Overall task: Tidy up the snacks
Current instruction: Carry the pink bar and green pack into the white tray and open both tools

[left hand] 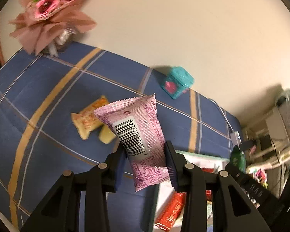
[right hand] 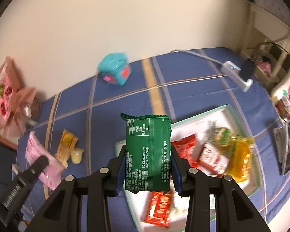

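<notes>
Both grippers hold snack packets above the blue plaid cloth.
L gripper clamps pink packet; R gripper clamps green packet, over white tray w/ other snacks; orange packet lies on cloth.

I am seeing warm, dim indoor light, motion blur smearing the bouquet, and fisheye bending darkening the corners.

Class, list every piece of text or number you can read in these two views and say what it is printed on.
"6 911988 013453": barcode on the pink packet.
"SC10833028203778", "0574-63457008": back of the green packet.
Other print on both packets, and the red wrapper: too small or blurred.
</notes>
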Demonstrator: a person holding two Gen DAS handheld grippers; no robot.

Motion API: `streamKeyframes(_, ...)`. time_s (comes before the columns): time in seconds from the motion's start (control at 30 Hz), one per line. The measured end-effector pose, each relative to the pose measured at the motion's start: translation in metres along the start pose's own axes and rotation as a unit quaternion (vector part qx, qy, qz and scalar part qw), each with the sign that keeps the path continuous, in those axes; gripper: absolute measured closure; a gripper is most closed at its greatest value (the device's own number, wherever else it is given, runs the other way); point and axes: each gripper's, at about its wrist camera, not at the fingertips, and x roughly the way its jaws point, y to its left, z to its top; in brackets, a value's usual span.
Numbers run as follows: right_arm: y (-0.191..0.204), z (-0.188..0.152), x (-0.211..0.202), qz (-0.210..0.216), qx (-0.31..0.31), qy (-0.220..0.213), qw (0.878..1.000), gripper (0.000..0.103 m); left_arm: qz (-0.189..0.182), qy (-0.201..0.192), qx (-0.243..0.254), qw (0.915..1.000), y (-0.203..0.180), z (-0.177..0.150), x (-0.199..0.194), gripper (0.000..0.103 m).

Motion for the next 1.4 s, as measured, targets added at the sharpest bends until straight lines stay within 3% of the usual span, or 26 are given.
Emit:
streamKeyframes(0.13, -0.03, 0.007, -0.013, -0.017, 0.028, -0.018, 0.999, 0.061, -0.011, 0.01, 0.029, 0.9995, -0.028, -0.009, 0.004, 0.063)
streamKeyframes(0.3, -0.062, 0.013, -0.027, -0.068, 0.047, -0.039, 0.996, 0.061, -0.017, 0.022, 0.065, 0.9975, -0.059, -0.021, 0.01, 0.063)
streamKeyframes(0.6, -0.099, 0.019, -0.033, -0.09, 0.071, -0.045, 0.992, 0.061, -0.028, 0.048, 0.118, 0.9914, -0.101, -0.044, 0.025, 0.063)
streamKeyframes(1.03, -0.129, 0.017, -0.018, -0.09, 0.09, -0.02, 0.992, 0.061, -0.013, 0.075, 0.164, 0.9835, -0.13, -0.067, 0.046, 0.063)
streamKeyframes(1.4, -0.12, 0.007, 0.029, -0.079, 0.073, 0.044, 0.993, 0.06, 0.007, 0.11, 0.169, 0.9795, -0.126, -0.079, 0.073, 0.062)
